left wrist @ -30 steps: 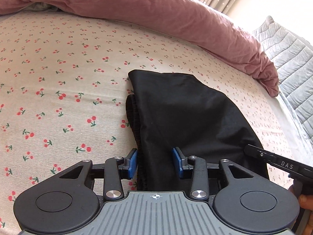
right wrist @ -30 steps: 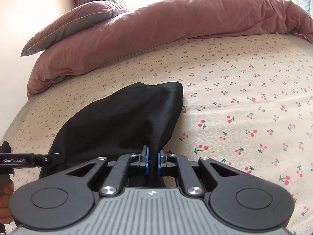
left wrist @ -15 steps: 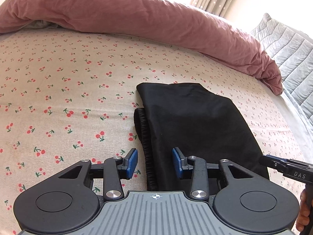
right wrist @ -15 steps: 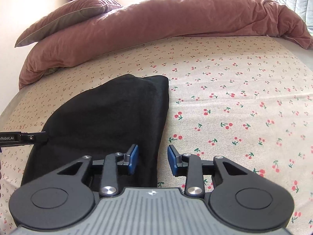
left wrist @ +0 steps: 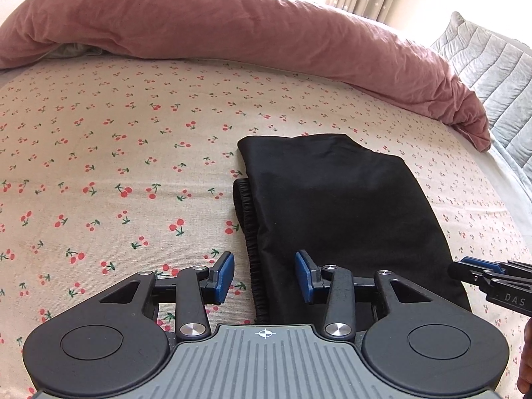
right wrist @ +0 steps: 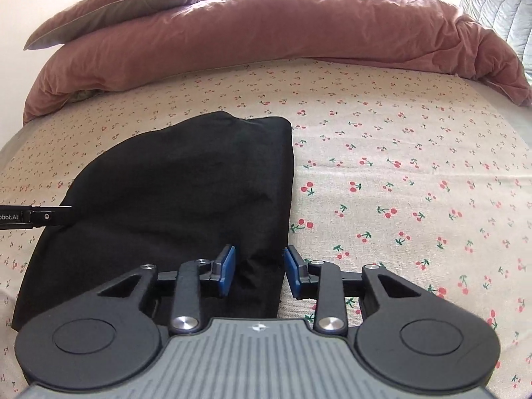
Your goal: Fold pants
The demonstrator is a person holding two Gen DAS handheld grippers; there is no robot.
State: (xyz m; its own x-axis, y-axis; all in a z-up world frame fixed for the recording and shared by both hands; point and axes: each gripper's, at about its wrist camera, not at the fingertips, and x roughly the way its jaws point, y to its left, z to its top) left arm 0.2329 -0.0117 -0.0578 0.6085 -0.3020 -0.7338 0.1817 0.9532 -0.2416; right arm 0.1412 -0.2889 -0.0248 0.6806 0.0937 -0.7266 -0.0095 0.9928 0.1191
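We have the black pants (left wrist: pixel 335 206) lying folded into a compact bundle on the cherry-print bedsheet (left wrist: pixel 99 153), filling the centre and lower right of the left wrist frame and the centre-left of the right wrist frame. Our left gripper (left wrist: pixel 265 274) hangs at the near edge of the bundle with its blue pads spread wide and nothing between them but air; below it, the ribbed waistband (left wrist: pixel 247 219) peeks out from under the upper layer along the bundle's left side. Our right gripper (right wrist: pixel 259 271) sits at the opposite near corner, fingers likewise parted and gripping nothing, straddling the straight right-hand edge of the cloth. Each tool's tip shows at the margin of the other's view, so we are stationed at the two near corners. We judge that a fold is laid down and the fabric is let go, leaving the task late in its course. What follows depends on whether this bundle is small enough: if another fold is wanted, we need to lower both pairs of pads onto the near edge, pinch all layers at once, and carry them evenly toward the far edge by the pink duvet (left wrist: pixel 232 26); otherwise a light pressing flat and tucking in of that waistband should do.
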